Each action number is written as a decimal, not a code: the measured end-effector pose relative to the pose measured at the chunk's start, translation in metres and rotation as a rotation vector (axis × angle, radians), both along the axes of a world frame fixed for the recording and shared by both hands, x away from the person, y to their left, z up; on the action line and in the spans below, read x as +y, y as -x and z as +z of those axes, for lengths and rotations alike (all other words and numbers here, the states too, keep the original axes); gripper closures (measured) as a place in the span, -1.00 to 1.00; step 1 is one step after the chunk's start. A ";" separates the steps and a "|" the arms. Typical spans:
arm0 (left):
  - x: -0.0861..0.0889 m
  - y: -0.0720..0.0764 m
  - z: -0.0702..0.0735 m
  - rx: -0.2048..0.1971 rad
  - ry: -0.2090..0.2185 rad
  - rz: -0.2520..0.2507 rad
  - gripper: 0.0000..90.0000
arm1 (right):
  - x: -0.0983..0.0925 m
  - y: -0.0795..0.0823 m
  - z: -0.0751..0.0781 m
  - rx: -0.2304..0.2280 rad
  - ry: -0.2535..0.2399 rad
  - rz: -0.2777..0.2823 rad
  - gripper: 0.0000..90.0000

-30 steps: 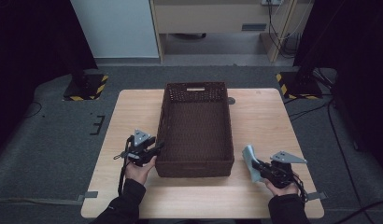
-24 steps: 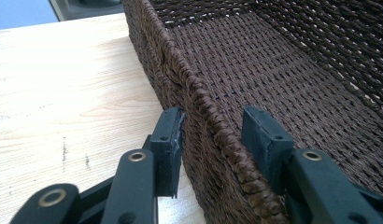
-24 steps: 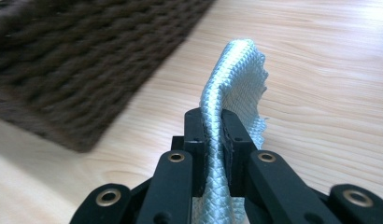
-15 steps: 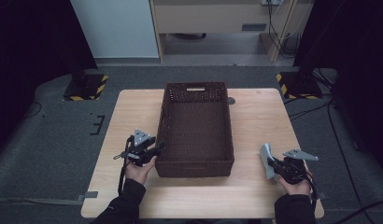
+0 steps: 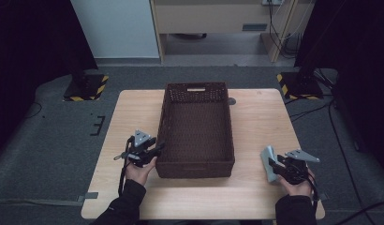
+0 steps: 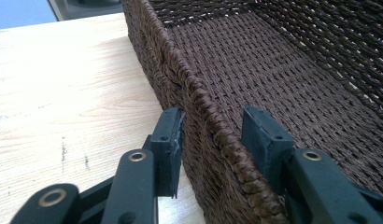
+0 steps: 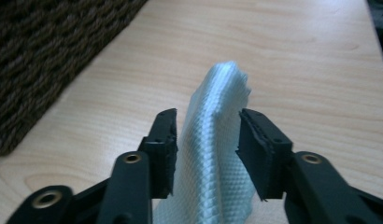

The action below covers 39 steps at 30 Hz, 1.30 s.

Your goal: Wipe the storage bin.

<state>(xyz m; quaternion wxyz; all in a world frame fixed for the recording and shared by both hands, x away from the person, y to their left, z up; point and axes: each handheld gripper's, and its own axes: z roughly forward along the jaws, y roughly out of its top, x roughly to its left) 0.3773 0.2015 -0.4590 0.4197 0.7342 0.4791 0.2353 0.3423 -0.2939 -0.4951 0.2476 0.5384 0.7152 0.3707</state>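
Observation:
A dark brown wicker basket (image 5: pixel 195 169) stands mid-table, nothing in it. My left gripper (image 5: pixel 157 149) straddles the basket's left wall near the front corner. In the left gripper view the gripper (image 6: pixel 213 114) has one jaw outside and one inside the braided rim (image 6: pixel 217 140), open, with a gap on the inner side. A folded pale blue cloth (image 5: pixel 268 158) rests on the table at the front right. My right gripper (image 5: pixel 274 165) is at the cloth. Its jaws (image 7: pixel 207 114) have just been opening and now stand apart on either side of the cloth (image 7: pixel 217 84).
The wooden table (image 5: pixel 265 117) has bare room left and right of the basket. A small dark round object (image 5: pixel 232 101) lies by the basket's far right corner. Black stands with yellow-striped bases (image 5: pixel 84 89) sit on the floor beyond the table.
My right hand carried the cloth to the right, away from the basket's side, and its jaws opened off the cloth. The left hand and the basket stayed put.

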 end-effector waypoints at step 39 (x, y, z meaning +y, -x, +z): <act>-0.001 0.010 0.004 0.020 -0.006 -0.081 0.53 | 0.079 -0.042 0.060 -0.138 -0.138 0.237 0.12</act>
